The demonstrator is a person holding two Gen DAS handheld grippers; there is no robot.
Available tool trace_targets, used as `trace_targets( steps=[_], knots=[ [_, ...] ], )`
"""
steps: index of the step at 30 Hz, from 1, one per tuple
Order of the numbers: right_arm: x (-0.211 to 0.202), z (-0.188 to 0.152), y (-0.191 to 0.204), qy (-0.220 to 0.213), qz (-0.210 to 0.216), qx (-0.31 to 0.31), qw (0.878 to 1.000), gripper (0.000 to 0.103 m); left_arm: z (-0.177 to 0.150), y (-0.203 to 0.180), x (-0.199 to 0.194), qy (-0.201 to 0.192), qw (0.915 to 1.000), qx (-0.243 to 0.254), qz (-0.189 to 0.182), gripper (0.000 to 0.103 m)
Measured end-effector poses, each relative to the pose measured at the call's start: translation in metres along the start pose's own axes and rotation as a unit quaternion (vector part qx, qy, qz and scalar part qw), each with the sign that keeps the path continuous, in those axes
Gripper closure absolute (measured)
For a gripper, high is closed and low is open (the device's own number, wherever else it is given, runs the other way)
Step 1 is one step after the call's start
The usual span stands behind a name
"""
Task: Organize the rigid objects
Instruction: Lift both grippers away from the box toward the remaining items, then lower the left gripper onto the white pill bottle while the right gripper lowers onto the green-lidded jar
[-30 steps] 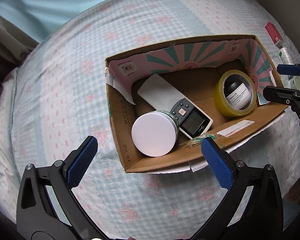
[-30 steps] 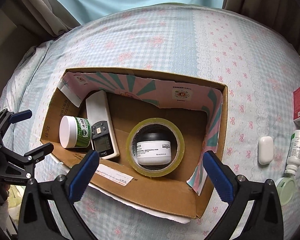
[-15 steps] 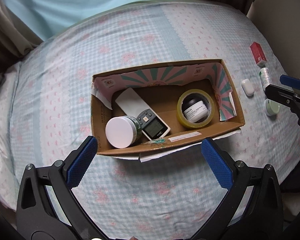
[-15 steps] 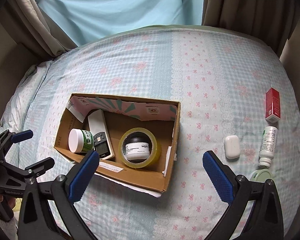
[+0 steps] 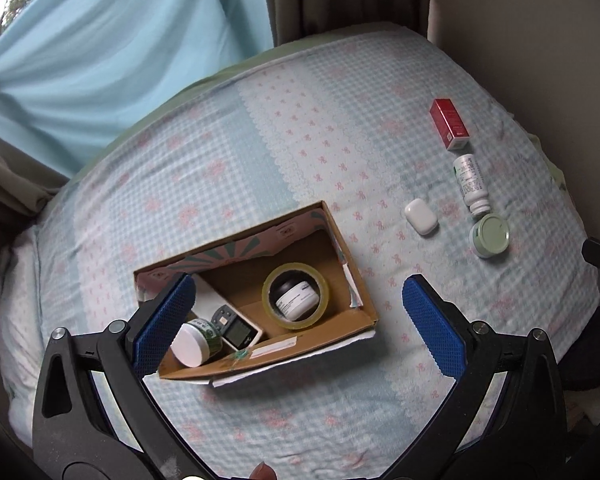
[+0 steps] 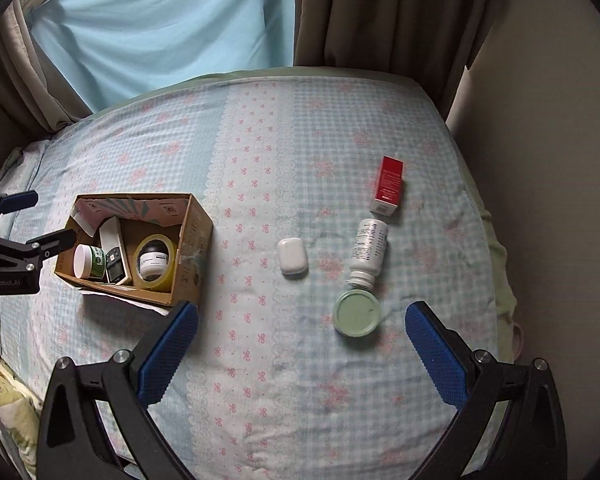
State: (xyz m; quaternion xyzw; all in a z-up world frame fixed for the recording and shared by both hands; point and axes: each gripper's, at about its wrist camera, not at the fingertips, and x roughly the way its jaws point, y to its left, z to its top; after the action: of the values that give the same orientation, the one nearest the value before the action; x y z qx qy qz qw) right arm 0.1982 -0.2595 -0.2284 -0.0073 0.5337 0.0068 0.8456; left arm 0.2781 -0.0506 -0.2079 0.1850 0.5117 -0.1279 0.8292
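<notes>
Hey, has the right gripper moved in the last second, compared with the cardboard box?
Yes. The right gripper has pulled up and rightward away from the cardboard box, now facing the green jar.

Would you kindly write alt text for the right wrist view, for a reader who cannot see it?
The open right gripper hovers over a blue gingham bedspread, above a pale green round lidded jar, a white plastic bottle lying flat, a red carton and a small white case. To the left, a brown cardboard box holds a yellow tape roll and other items.
</notes>
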Motion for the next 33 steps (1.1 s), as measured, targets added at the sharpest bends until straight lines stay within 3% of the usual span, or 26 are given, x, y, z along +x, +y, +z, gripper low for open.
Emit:
trace_targets(
  steps=[6, 13, 19, 24, 33],
  knots=[
    [-0.016, -0.018, -0.037, 0.005, -0.001, 0.008, 1.000, 0.000, 0.053, -0.063, 0.005, 0.010, 0.9978, 0.037, -0.054, 0.000],
    [0.005, -0.038, -0.071, 0.021, 0.016, 0.028, 0.999, 0.000, 0.098, -0.133, 0.035, 0.035, 0.9918, 0.077, -0.095, 0.000],
    [0.038, -0.050, -0.083, 0.014, 0.016, 0.034, 0.999, 0.000, 0.124, -0.176, 0.098, 0.106, 0.9823, 0.071, -0.137, 0.000],
    [0.081, -0.056, -0.076, 0.045, -0.002, -0.005, 0.999, 0.000, 0.139, -0.207, 0.156, 0.157, 0.9712, 0.080, -0.161, 0.000],
    [0.162, -0.062, -0.059, 0.043, -0.010, -0.059, 0.997, 0.000, 0.138, -0.254, 0.257, 0.233, 0.9518, 0.123, -0.158, 0.001]
  ],
)
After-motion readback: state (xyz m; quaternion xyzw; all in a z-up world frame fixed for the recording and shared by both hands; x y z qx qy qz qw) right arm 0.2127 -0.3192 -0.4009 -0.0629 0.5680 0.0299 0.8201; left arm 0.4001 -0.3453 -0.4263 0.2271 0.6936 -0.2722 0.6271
